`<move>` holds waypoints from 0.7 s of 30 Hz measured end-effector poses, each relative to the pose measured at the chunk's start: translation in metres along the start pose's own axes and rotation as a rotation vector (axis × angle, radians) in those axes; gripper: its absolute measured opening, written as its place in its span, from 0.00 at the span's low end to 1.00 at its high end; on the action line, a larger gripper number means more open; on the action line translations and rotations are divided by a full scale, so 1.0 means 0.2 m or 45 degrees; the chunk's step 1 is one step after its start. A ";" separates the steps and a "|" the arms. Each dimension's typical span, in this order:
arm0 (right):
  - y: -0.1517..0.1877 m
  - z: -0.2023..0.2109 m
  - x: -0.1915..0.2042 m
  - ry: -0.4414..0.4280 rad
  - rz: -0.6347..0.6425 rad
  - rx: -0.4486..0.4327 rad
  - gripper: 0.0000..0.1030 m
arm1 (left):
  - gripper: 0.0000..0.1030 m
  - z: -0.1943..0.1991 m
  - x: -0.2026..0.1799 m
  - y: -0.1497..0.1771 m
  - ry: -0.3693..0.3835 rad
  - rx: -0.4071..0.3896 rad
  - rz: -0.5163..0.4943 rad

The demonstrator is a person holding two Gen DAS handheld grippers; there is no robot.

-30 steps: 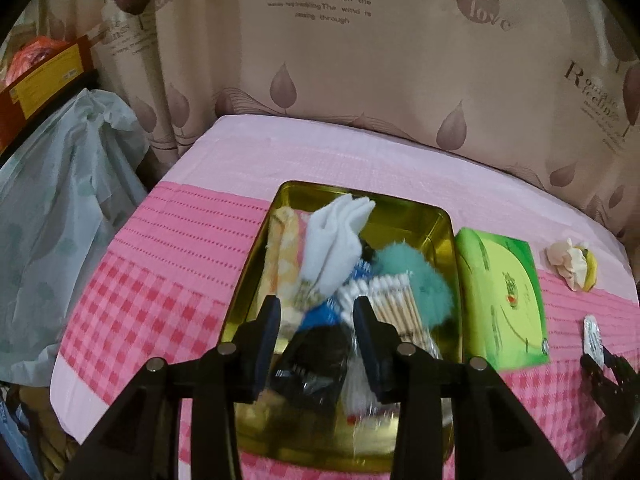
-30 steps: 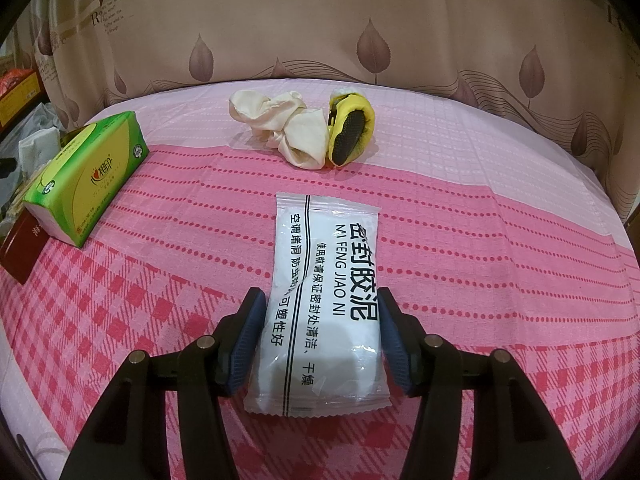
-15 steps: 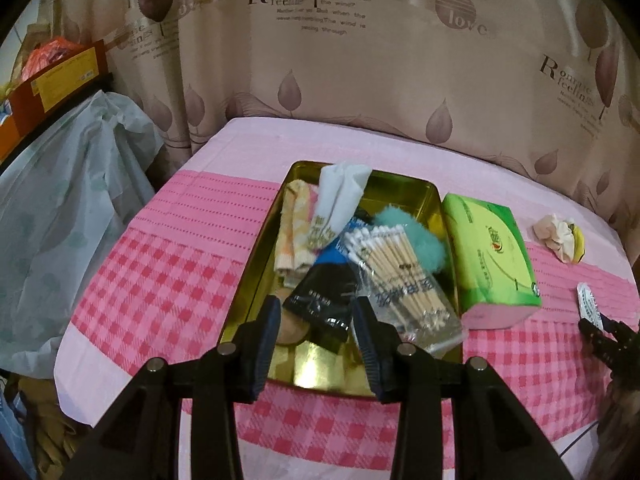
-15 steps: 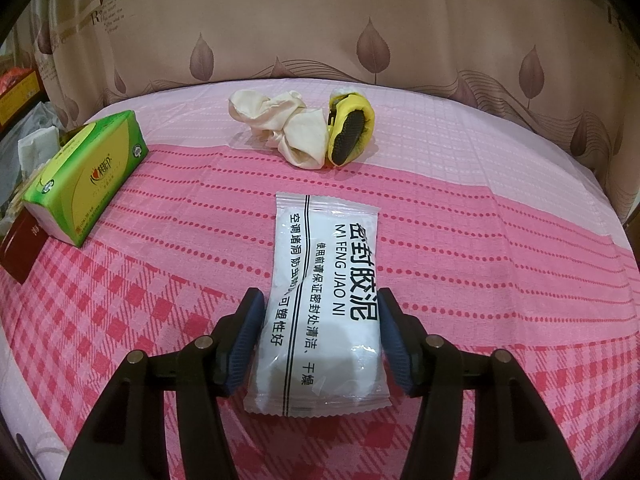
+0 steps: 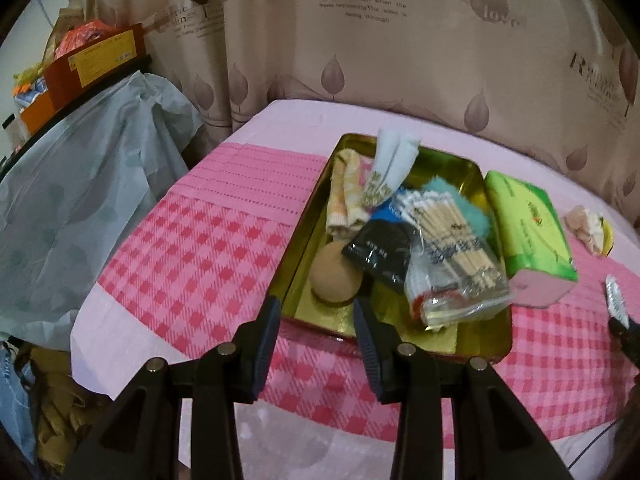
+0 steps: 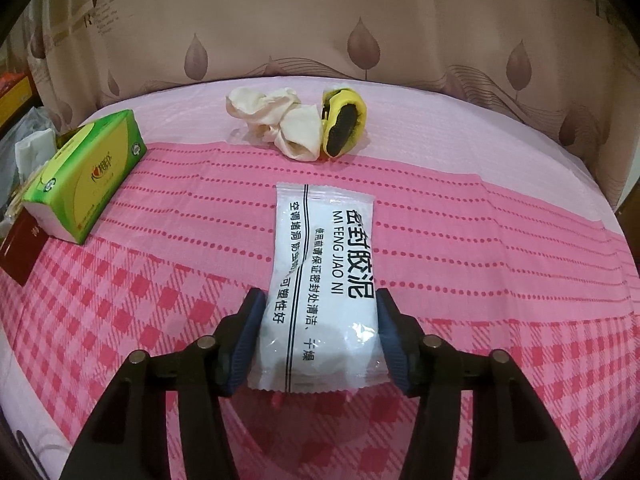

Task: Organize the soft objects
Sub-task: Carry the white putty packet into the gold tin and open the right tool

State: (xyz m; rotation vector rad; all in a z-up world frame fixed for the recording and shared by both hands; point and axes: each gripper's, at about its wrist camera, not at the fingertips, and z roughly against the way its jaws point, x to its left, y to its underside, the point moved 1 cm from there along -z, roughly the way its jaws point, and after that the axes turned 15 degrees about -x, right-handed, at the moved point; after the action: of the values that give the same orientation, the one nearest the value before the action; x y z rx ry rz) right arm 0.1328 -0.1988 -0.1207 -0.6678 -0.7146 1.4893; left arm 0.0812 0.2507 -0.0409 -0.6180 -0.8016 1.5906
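The white plastic sachet lying on the pink checked cloth at 6 o'clock in the right wrist view reads "MI FENG JIAO NI" in Latin caps beside big black Chinese chars 密封胶泥, w/ smaller Chinese lines alongside. The beige leaf-print curtain at 12 o'clock in the left wrist view carries "Romantic feeling" in part, plus "love" on a round leaf motif; small script under it too fine to read. The green-and-yellow tissue pack at 9 o'clock has a red logo, illegible.

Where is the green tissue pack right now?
The green tissue pack lies on the pink cloth, against the gold tray's right side in the left wrist view.
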 end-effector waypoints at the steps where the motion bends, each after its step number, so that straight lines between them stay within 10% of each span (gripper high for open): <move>1: 0.00 0.01 0.01 0.005 0.006 -0.001 0.48 | 0.37 0.00 -0.01 0.00 0.001 -0.002 -0.015; 21: -0.16 0.15 0.27 -0.009 0.097 -0.089 0.48 | 0.37 -0.01 0.06 0.02 -0.016 -0.014 0.052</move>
State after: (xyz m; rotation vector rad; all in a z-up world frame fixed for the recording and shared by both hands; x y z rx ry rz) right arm 0.1274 -0.1454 -0.0752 -0.7506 -0.7565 1.5428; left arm 0.0778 0.2616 -0.0445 -0.6364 -0.8122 1.6295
